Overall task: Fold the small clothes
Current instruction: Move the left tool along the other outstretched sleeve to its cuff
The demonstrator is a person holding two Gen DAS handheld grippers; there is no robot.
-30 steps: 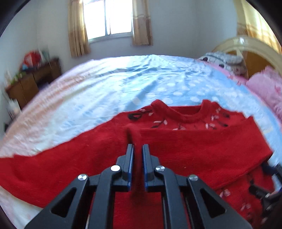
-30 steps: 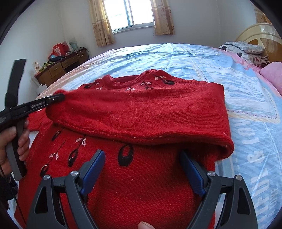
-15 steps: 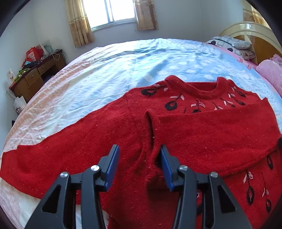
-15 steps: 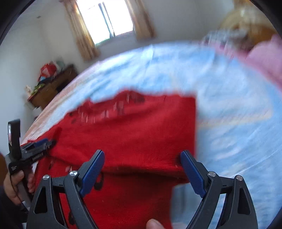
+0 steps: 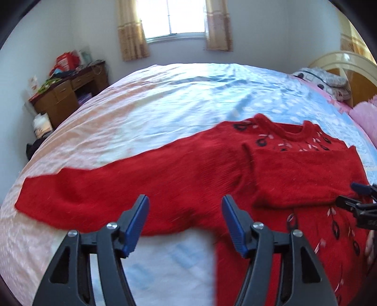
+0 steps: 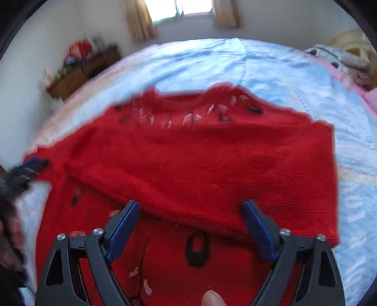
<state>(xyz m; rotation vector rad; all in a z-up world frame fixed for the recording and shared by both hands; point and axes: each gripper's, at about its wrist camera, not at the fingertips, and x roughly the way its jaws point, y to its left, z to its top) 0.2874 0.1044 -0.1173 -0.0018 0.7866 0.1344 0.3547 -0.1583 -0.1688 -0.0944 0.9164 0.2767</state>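
A red knit sweater (image 5: 212, 179) with black and pink patterns lies flat on the bed. Its right sleeve is folded across the chest (image 6: 200, 164). Its left sleeve (image 5: 94, 188) lies stretched out to the left. My left gripper (image 5: 185, 211) is open and empty, just above the stretched sleeve near the armpit. My right gripper (image 6: 190, 219) is open and empty over the sweater's body, below the folded sleeve; it also shows in the left wrist view (image 5: 360, 197). The left gripper shows blurred at the left edge of the right wrist view (image 6: 26, 169).
The bed (image 5: 176, 98) has a light blue and pink sheet. A wooden desk (image 5: 68, 91) with clutter stands at the far left by the wall. Pillows (image 5: 325, 82) and a headboard (image 5: 348, 63) are at the far right. A window (image 5: 174, 16) is behind.
My left gripper let go of the folded sleeve's cuff, opened wide and moved left toward the stretched sleeve. My right gripper stayed open and shifted over the sweater's body.
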